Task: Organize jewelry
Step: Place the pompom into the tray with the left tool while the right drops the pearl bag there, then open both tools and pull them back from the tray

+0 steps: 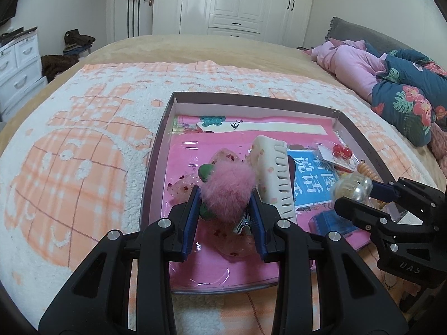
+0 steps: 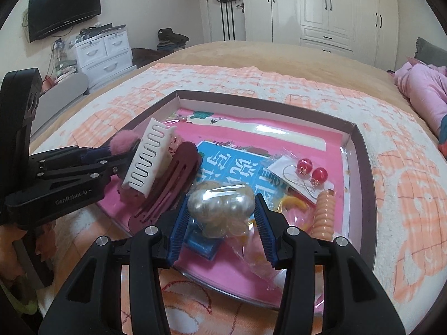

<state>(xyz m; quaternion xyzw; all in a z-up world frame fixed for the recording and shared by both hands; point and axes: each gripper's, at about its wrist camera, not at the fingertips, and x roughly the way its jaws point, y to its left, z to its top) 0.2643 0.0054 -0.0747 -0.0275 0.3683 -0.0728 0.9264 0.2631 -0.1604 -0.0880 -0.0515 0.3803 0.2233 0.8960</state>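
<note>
The left gripper [image 1: 225, 195], low in the frame's centre, is clamped on a pink pompom clip [image 1: 227, 187]; the right gripper [image 2: 220, 212] is pinched around a pearl hair clip [image 2: 220, 202], both held just above the shallow box [image 2: 363, 150] on the bed. For a clean placement, each piece is probably best lowered onto bare pink lining, clear of the white comb clip [image 2: 149, 157], the maroon clip [image 2: 173, 176] and the red ball earrings [image 2: 311, 169], before the jaws are eased apart. "GenRobot.AI" is printed on the left gripper's side, "UAS" on the right's; large Chinese characters are seen on the blue book [image 2: 237, 164].
</note>
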